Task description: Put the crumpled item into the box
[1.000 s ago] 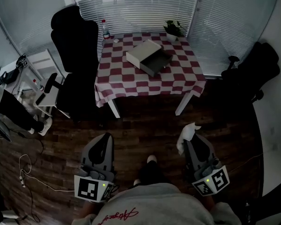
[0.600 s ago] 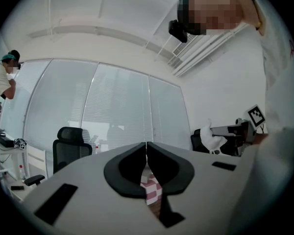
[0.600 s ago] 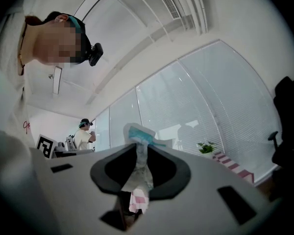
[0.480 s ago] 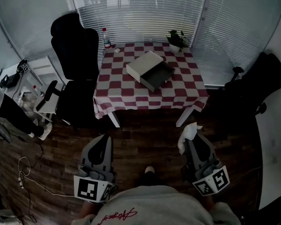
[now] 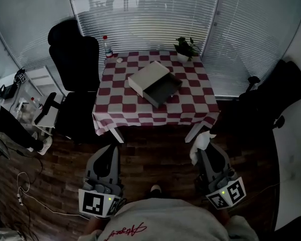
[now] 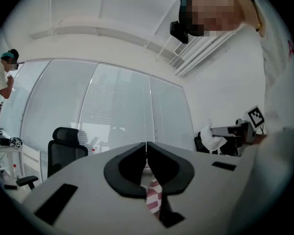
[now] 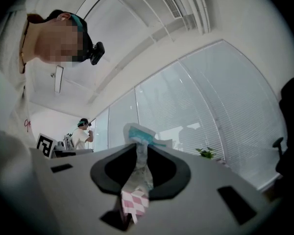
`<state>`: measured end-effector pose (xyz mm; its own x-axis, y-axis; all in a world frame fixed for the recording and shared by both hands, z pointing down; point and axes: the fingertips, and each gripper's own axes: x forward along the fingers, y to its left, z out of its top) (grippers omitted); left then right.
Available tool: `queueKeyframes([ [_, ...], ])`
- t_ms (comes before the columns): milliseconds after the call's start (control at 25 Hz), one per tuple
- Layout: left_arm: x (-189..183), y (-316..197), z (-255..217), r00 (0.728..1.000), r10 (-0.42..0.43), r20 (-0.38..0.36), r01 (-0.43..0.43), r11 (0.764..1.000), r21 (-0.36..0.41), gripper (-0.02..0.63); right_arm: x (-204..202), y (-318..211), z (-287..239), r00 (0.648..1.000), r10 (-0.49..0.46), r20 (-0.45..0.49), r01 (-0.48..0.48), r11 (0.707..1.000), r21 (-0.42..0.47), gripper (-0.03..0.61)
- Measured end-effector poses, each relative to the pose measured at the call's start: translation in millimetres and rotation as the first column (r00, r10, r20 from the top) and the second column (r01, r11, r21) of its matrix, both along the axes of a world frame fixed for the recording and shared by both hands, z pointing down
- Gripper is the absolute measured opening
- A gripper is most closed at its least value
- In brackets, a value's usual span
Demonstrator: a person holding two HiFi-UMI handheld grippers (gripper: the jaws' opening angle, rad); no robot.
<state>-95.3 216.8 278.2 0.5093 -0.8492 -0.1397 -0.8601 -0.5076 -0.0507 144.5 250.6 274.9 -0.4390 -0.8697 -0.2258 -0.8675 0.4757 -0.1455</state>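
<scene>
Head view: table (image 5: 115, 107) nearer; right jaws on crumpled item (image 5: 200, 145), left jaws together.

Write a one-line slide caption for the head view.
Right gripper clamps the crumpled item, left gripper shut and empty, facing the open box on the checkered table.

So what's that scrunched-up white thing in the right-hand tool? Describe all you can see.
The crumpled item looks like thin white paper or tissue, creased, with a teal patch near its top. The right gripper pinches its lower part between both jaws, and its upper part sticks out past them. Only the jaws touch it. It hangs over the wooden floor, short of the checked table.
</scene>
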Motion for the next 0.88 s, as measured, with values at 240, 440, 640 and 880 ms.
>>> queueKeyframes([
  [240, 12.7, -19.2, 0.9, 1.000, -0.010, 0.001, 0.010, 1.000, 0.001, 0.020, 16.5, -20.3, -4.7, 0.998, -0.035, 0.057, 0.035, 0.999, -0.014, 0.080],
  [440, 17.3, -24.8, 8.1, 1.000, -0.003, 0.003, 0.003, 0.999, -0.038, 0.020, 18.5, -31.6, -4.6, 0.998, -0.039, 0.052, 0.039, 0.999, -0.005, 0.080],
  [640, 14.4, -27.4, 2.6, 1.000, 0.002, 0.019, -0.002, 1.000, -0.011, 0.020, 13.3, -37.5, -4.8, 0.997, -0.044, 0.060, 0.044, 0.999, -0.008, 0.080],
  [880, 8.7, -26.9, -1.0, 1.000, -0.008, 0.011, 0.008, 1.000, -0.017, 0.020, 7.7, -36.2, -6.0, 0.996, -0.059, 0.066, 0.060, 0.998, -0.011, 0.080],
])
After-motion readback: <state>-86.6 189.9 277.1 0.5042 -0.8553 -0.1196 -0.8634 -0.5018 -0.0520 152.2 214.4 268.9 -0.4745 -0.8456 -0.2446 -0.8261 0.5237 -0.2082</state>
